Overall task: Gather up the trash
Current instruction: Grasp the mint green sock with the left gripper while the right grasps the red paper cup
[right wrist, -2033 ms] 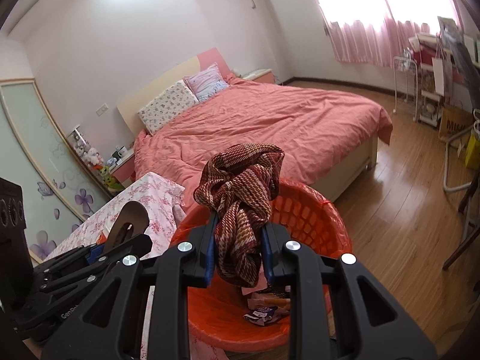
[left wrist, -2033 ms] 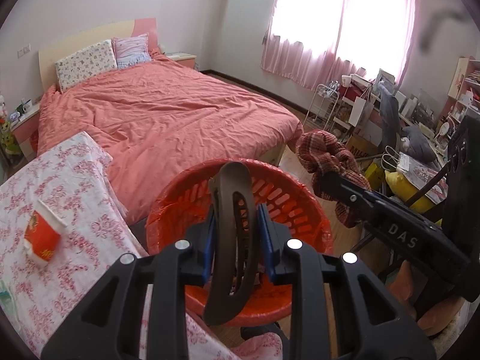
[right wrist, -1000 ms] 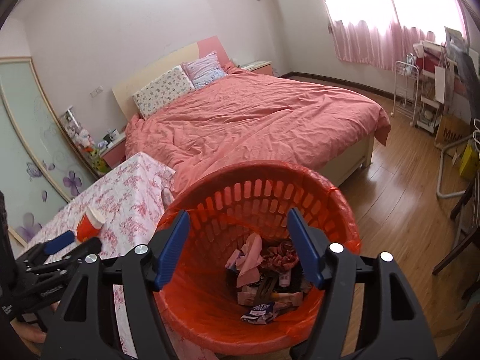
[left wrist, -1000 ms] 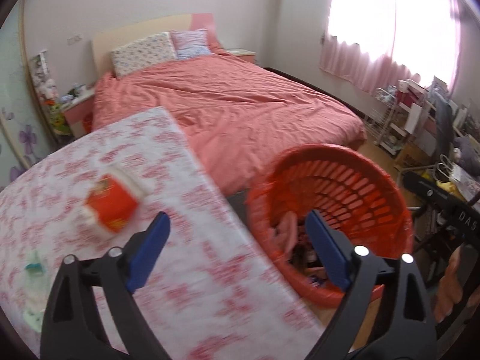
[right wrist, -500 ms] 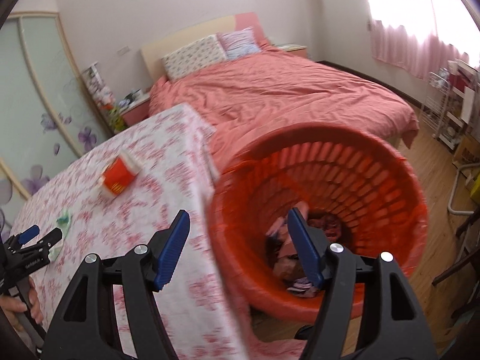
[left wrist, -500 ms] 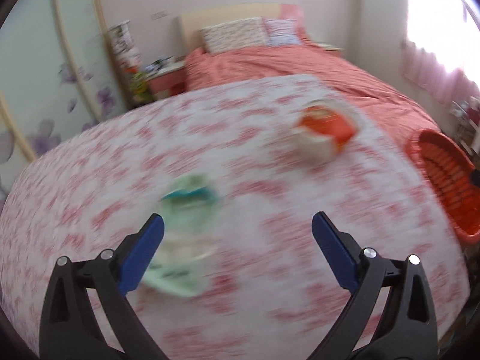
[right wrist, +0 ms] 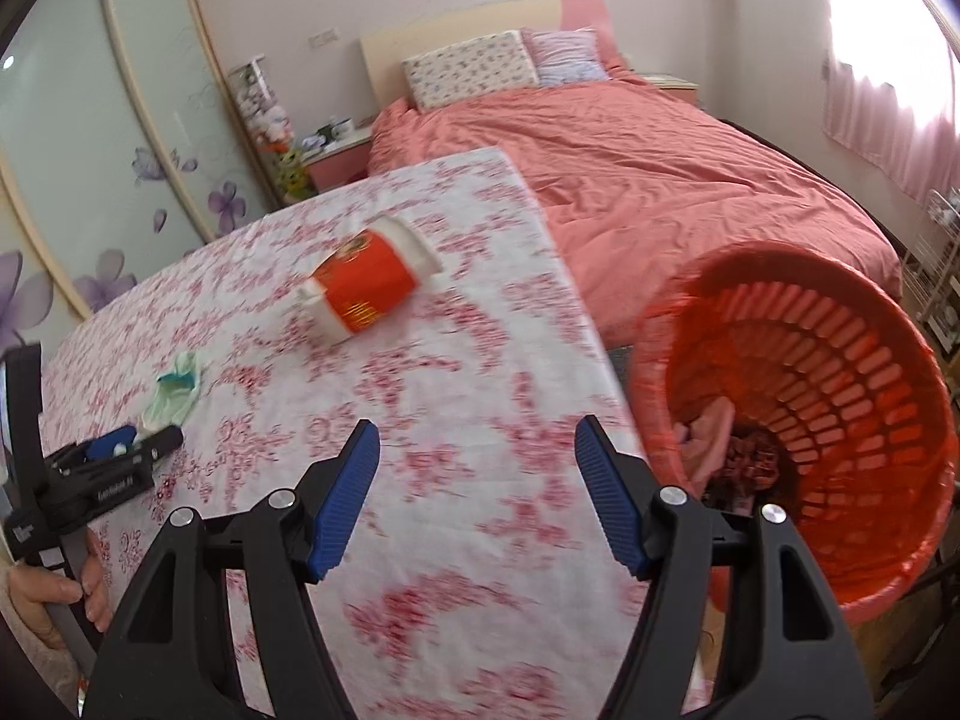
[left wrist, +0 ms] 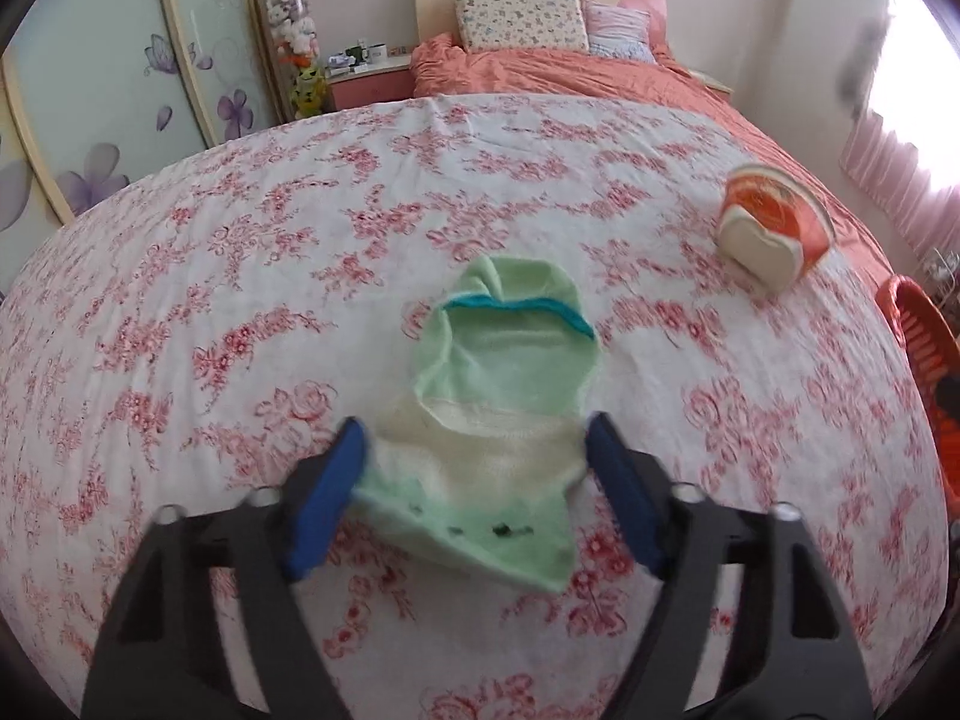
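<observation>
Both grippers have swung away from the basket (right wrist: 798,438) and out over the table (left wrist: 420,192) since the earlier frames, where my left one dropped a dark sole-shaped thing and my right one a plaid rag into it. Now my left gripper (left wrist: 474,492) hangs low over the flowered cloth, its jaws closing with a pale green sock (left wrist: 498,420) lying between the blue pads (left wrist: 327,498); the near end of the sock fills the gap, and the pads look to be just at its edges, though blur keeps me from telling whether they press it yet. From the right wrist view the same sock (right wrist: 174,393) lies at the left of the table, just beyond the left gripper (right wrist: 129,441) and my hand (right wrist: 54,594) on its handle. My right gripper (right wrist: 477,495) stands released, jaws apart with nothing between them, over the near right part of the table. A red paper cup (right wrist: 360,288) lies tipped on its side farther along the cloth, well apart from both grippers; in the left view the cup (left wrist: 774,228) sits at far right. The basket stands just beside the table's right edge, tilted toward me in the picture, with scraps and a reddish rag at its bottom. Beyond it lies a bed (right wrist: 660,180) with a salmon cover.
</observation>
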`<state>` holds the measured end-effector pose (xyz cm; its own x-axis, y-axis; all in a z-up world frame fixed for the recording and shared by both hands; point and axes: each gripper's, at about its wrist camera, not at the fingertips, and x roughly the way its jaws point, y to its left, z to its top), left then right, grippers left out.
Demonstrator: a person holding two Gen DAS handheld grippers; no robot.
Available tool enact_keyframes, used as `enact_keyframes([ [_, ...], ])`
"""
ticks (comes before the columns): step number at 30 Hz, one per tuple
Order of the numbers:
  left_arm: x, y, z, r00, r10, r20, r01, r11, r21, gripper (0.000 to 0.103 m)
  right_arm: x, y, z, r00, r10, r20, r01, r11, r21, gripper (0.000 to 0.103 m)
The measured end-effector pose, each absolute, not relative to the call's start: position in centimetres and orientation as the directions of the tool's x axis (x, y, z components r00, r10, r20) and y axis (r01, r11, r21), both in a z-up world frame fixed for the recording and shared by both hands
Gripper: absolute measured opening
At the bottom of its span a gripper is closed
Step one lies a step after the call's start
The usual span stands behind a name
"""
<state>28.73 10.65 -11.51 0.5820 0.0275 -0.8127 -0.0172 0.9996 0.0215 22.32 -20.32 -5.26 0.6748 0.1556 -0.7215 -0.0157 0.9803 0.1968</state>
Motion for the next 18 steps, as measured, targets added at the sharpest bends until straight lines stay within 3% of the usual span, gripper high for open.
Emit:
enact_keyframes([
  [1,28.9,10.8,-11.4,0.583,0.030,-0.812,-0.022,1.000,0.022,0.053,22.6,-19.8,-5.4,0.671,0.159,-0.724,-0.022,0.981,0.195,0.067],
  [3,29.5,11.5,-11.1,0.580,0.036,-0.814,-0.034,0.999,0.021,0.029,23.4,-18.7,-5.7,0.663,0.172,-0.729,-0.039,0.980,0.196,0.067],
  [6,30.3,12.8,-10.9,0.582,0.083,-0.809,-0.069,0.996,0.053,0.020,24.7,-16.9,-6.0,0.656,0.192,-0.730,-0.056,0.977,0.206,0.067],
  [15,31.0,15.5,-11.1,0.607,0.106,-0.787,-0.136,0.990,0.029,0.029,30.4,-13.2,-6.8,0.634,0.216,-0.743,0.017,0.956,0.292,0.068],
  [18,30.9,15.7,-11.1,0.609,0.092,-0.788,-0.136,0.991,0.010,0.029,32.0,-12.8,-6.7,0.632,0.202,-0.748,0.101,0.936,0.338,0.075],
])
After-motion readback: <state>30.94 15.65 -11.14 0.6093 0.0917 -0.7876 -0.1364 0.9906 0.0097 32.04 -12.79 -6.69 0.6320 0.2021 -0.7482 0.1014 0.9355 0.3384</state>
